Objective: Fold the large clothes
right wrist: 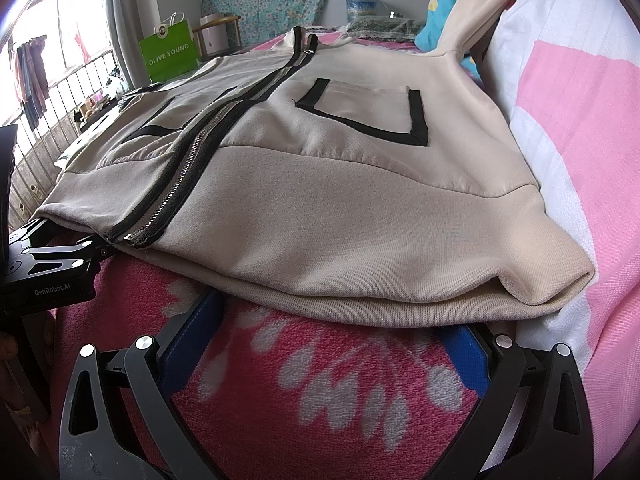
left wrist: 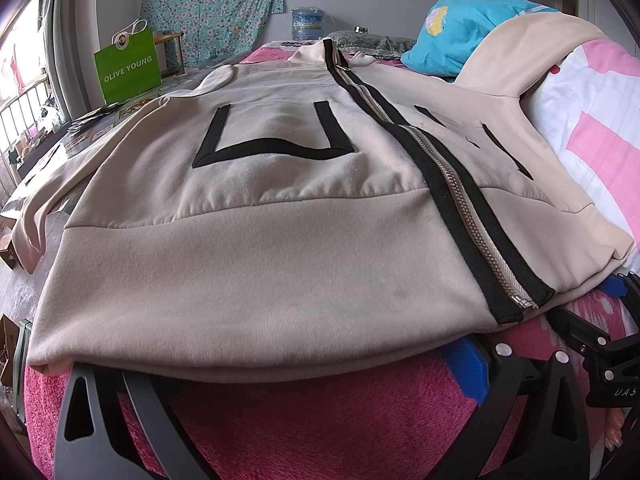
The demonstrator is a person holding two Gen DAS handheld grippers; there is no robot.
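Note:
A beige zip jacket point(left wrist: 280, 240) with black trim lies flat, front up, on a pink fleece blanket point(left wrist: 320, 432). Its zip point(left wrist: 460, 200) is done up. My left gripper point(left wrist: 280, 376) is open at the hem's left half, and the cloth edge lies over its fingertips. My right gripper point(right wrist: 332, 320) is open at the right half of the jacket point(right wrist: 360, 220), blue pads point(right wrist: 192, 340) wide apart, tips under the hem. Each gripper shows in the other's view: the right gripper point(left wrist: 600, 340) and the left gripper point(right wrist: 48, 256). One sleeve point(left wrist: 36, 208) hangs off the left; the other sleeve point(left wrist: 520, 48) drapes up the quilt.
A pink-and-white quilt point(left wrist: 592, 120) is piled along the right side. A blue pillow point(left wrist: 460, 36) lies beyond the collar. A green paper bag point(left wrist: 128, 66) stands on a cluttered table at the left, by a barred window. A water bottle point(left wrist: 307, 22) stands at the far wall.

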